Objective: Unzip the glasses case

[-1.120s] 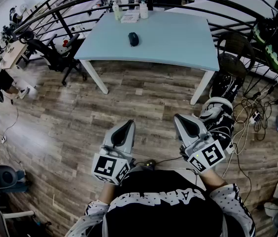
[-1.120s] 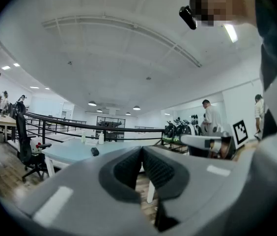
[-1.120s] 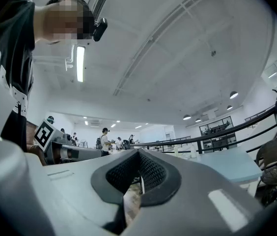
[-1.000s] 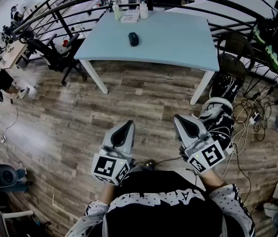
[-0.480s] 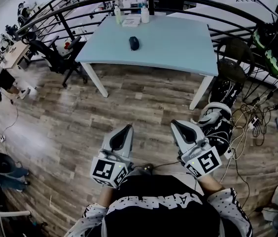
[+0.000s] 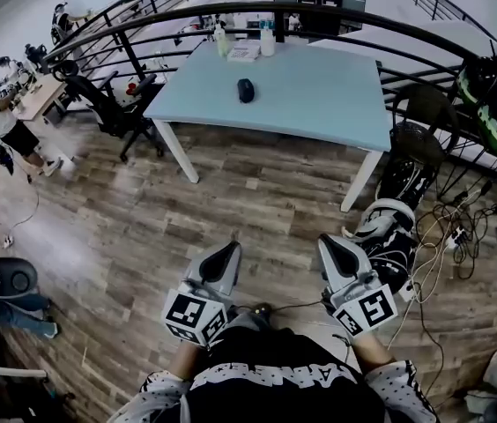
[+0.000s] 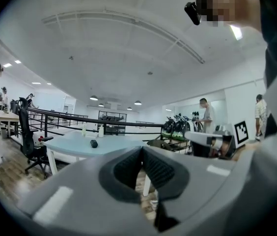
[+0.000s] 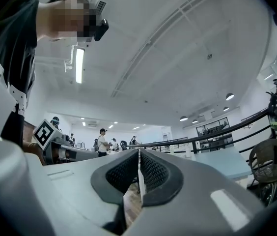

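Both grippers hang close in front of my chest, over a wood floor (image 6: pixel 231 183), pointing toward a pale blue table (image 6: pixel 337 95) that stands well ahead of them.

My left gripper (image 6: pixel 229 250) has its jaws closed tip to tip. In the left gripper view (image 7: pixel 141 149) the ribbed pads meet at the front and nothing sits between them. My right gripper (image 6: pixel 329 243) is closed as well. In the right gripper view (image 8: pixel 138 152) its pads press together along a thin line and hold nothing. The two grippers are side by side with a gap between them, each with its marker cube toward my body.

The case (image 6: pixel 246 90), a small dark oval, lies flat on the table, on its left half and away from every edge. It is well apart from both grippers and untouched, and from here I cannot make out its zip. In the left gripper view the case (image 7: pixel 94 143) shows as a dark lump on the tabletop, left of the jaw tips and beyond them.

Bottles (image 6: pixel 267 42) stand at the table's far edge, behind the case. A curved black railing (image 6: pixel 143 25) runs behind the table. An office chair (image 6: pixel 107 104) stands at the table's left end, and cables (image 6: pixel 447 227) trail over the floor at the right.
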Motion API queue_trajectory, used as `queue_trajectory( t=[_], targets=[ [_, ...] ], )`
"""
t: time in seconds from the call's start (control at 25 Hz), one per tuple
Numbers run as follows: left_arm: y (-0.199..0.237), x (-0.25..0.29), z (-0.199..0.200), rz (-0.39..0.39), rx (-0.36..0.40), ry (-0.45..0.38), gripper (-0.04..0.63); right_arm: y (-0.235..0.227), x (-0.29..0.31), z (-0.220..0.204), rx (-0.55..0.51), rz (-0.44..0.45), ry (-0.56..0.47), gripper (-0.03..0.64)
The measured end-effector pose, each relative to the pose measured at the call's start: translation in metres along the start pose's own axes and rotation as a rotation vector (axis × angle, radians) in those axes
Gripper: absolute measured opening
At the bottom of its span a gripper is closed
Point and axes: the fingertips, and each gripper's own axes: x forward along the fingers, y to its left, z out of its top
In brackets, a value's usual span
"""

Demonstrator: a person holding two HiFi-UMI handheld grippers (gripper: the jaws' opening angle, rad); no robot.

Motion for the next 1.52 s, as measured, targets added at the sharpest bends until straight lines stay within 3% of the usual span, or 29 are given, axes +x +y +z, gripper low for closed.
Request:
queue_trajectory(
  t=[0.36,0.6,0.84,1.52],
  targets=[
    [-0.011,-0.001,-0.009,-0.007,0.007,0.008,0.0,0.008,-0.019,-0.013,0.029,0.004,0.027,-0.002],
    [-0.004,0.034,-0.001,-0.077,-0.002,-0.024,0.0,-0.017,-0.007,-0.005,-0.006,-0.064,0.033,-0.002],
    [0.045,0.059,0.012,-0.056,0.002,-0.052,0.0,-0.03,0.047,-0.008,0.001,-0.05,0.034,-0.002],
    [0.163,0.097,0.008,0.057,-0.026,-0.024,0.0,-0.054,0.173,-0.038,0.063,0.009,0.086,-0.003]
  ],
)
